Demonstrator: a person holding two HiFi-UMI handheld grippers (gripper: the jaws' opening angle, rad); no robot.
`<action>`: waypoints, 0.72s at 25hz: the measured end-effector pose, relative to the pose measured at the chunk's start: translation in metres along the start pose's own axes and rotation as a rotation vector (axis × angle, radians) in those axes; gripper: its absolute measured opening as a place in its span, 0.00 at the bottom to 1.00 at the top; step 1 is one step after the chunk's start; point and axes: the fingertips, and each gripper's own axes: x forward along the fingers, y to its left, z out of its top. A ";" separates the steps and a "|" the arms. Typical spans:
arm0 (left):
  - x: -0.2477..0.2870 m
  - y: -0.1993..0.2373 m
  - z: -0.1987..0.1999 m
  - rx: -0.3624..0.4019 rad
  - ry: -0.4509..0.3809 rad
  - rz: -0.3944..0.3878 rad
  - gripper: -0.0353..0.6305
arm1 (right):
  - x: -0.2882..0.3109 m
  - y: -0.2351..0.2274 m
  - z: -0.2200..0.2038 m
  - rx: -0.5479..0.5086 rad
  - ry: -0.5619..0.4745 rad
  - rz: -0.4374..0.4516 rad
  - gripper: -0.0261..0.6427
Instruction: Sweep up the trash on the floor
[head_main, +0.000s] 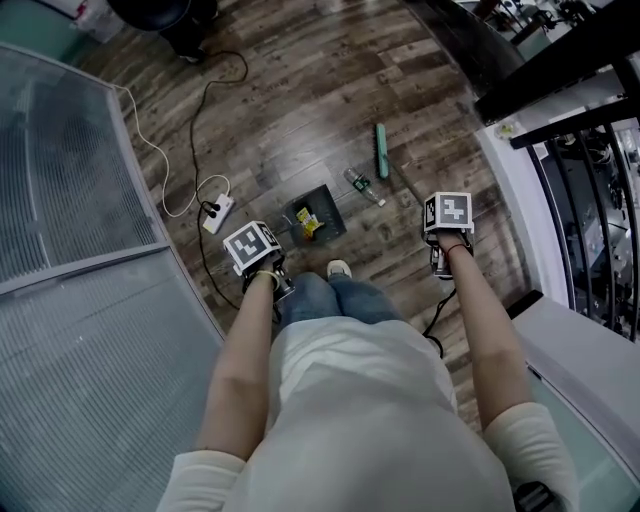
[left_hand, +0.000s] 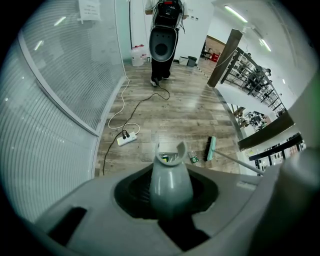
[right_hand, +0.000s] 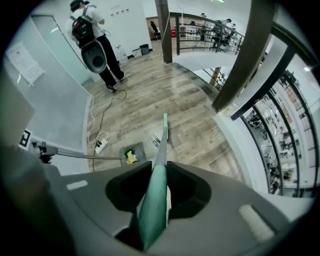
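Wood-plank floor (head_main: 300, 90): left gripper (left_hand: 170, 192) clamps the grey handle of a dark dustpan (head_main: 330, 205) holding yellow trash (head_main: 306, 222), just ahead. Right gripper (right_hand: 153, 200) clamps the green broom (head_main: 381, 150), its head farther right, a clear bottle (head_main: 362, 186) between.

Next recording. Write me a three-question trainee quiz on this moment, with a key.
1. True or false: the plastic bottle already lies inside the dustpan.
2. Which gripper clamps the broom handle? A) left B) right C) neither
3. Fill in: the left gripper is shut on the ___ handle.
Key: 1 false, it lies on the floor between dustpan and broom head; 2 B, the right gripper; 3 dustpan.
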 end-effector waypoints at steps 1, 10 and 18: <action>0.000 0.000 0.000 0.001 0.001 0.001 0.19 | 0.003 0.001 0.000 -0.037 0.010 -0.026 0.19; 0.004 0.002 0.001 -0.004 0.013 0.002 0.19 | 0.034 0.023 -0.023 -0.273 0.119 -0.112 0.19; 0.004 0.000 0.001 0.005 0.009 0.003 0.19 | 0.041 0.057 -0.045 -0.477 0.171 -0.091 0.19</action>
